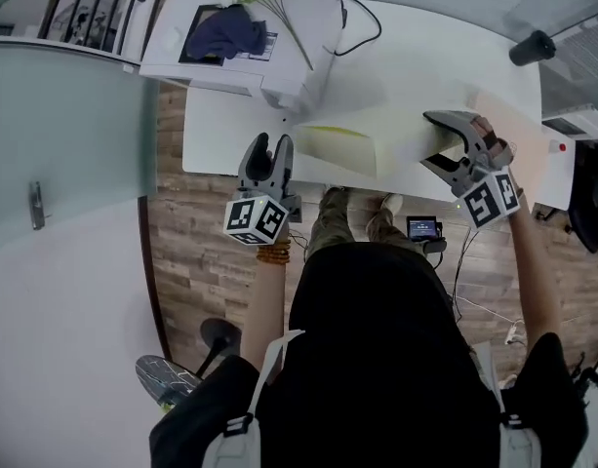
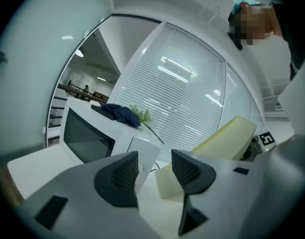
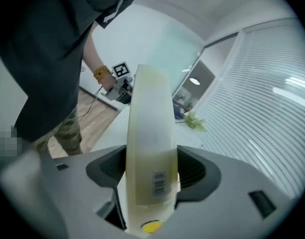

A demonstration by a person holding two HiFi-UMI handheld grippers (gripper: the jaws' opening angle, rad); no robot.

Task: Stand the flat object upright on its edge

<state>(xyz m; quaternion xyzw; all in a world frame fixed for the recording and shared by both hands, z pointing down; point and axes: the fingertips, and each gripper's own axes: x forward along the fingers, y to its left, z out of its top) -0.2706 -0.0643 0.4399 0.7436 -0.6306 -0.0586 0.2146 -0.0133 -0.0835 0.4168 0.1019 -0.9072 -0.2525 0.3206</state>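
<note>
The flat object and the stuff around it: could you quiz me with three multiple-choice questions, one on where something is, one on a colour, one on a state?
1. Where does the dark blue cloth lie?
A. On the floor.
B. On top of the white microwave.
C. Under the table.

2. What colour is the flat object?
A. Pale yellow.
B. Bright red.
C. Black.

3. How do the fingers of the left gripper stand?
A. Clamped on the cloth.
B. Pressed together.
C. Apart, with nothing between them.

Answers:
1 B: the cloth sits bunched on the microwave's top.
2 A: the right gripper view shows its pale yellow edge, held between the fingers of the right gripper.
3 C: the left gripper view shows a clear gap between them.
</note>
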